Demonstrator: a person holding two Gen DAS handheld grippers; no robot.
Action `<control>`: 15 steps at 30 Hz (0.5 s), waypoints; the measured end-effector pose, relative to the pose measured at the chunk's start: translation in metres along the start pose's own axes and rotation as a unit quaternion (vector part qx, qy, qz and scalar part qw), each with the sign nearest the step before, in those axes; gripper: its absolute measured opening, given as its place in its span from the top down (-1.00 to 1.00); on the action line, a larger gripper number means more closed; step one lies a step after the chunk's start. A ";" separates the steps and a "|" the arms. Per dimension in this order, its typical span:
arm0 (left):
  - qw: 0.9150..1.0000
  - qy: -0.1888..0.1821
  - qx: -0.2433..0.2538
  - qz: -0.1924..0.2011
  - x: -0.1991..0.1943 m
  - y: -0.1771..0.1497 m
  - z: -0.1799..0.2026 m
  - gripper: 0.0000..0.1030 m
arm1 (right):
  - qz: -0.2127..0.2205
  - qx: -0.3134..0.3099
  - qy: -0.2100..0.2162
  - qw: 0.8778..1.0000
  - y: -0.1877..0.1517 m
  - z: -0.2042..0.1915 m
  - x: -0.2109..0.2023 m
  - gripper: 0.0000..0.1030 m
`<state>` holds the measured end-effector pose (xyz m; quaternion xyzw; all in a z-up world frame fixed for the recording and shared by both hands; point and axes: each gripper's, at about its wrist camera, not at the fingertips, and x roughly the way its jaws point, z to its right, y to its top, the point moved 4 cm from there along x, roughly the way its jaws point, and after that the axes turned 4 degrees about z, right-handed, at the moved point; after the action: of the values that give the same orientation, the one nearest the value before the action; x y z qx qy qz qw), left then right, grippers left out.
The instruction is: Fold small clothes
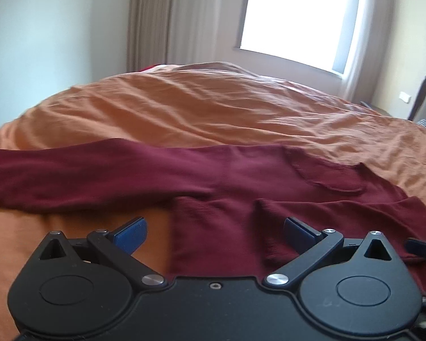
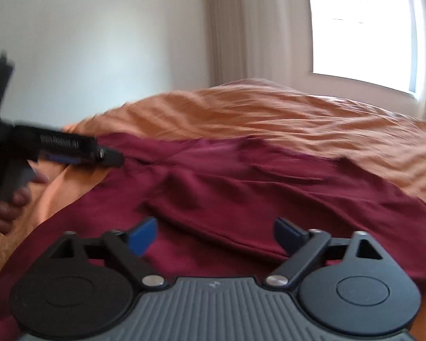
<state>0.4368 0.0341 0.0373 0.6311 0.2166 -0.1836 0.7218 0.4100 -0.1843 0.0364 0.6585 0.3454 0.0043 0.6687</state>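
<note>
Black housing and blue-padded fingers of the left gripper point(image 1: 215, 230) fill the six o'clock edge of its own view, jaws spread wide with nothing between them, hovering over the hem of a maroon garment point(image 1: 241, 176). That long-sleeved garment lies spread across an orange bedspread point(image 1: 184, 108), one sleeve stretching toward nine o'clock. From the other wrist, the right gripper point(image 2: 215, 233) also stands wide open and empty above the same maroon cloth; a small embossed mark sits on its ribbed grey plate, too blurred to read. At nine o'clock there a hand point(image 2: 5, 207) holds the other gripper. Curtains point(image 1: 156, 20) and a bright window point(image 1: 295, 14) stand at twelve o'clock.
</note>
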 end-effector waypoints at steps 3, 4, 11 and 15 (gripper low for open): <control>1.000 0.000 0.011 0.008 0.016 -0.006 0.025 -0.99 | 0.022 0.028 -0.033 0.999 -0.004 0.037 -0.025 -0.97; 1.000 0.005 0.014 0.010 0.022 -0.009 0.031 -0.99 | 0.029 0.035 -0.047 0.998 -0.007 0.050 -0.033 -0.98; 0.998 0.041 0.054 -0.003 0.052 -0.042 0.045 -0.99 | 0.031 0.113 -0.120 0.986 -0.020 0.136 -0.066 -0.99; 0.997 0.047 0.064 0.020 0.054 -0.054 0.045 -0.99 | 0.033 0.194 -0.124 0.973 -0.020 0.180 -0.059 -0.97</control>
<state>0.4566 -0.0175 -0.0322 0.6882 0.2256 -0.1528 0.6724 0.4398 -0.3725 0.0264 0.7820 0.2319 -0.1226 0.5654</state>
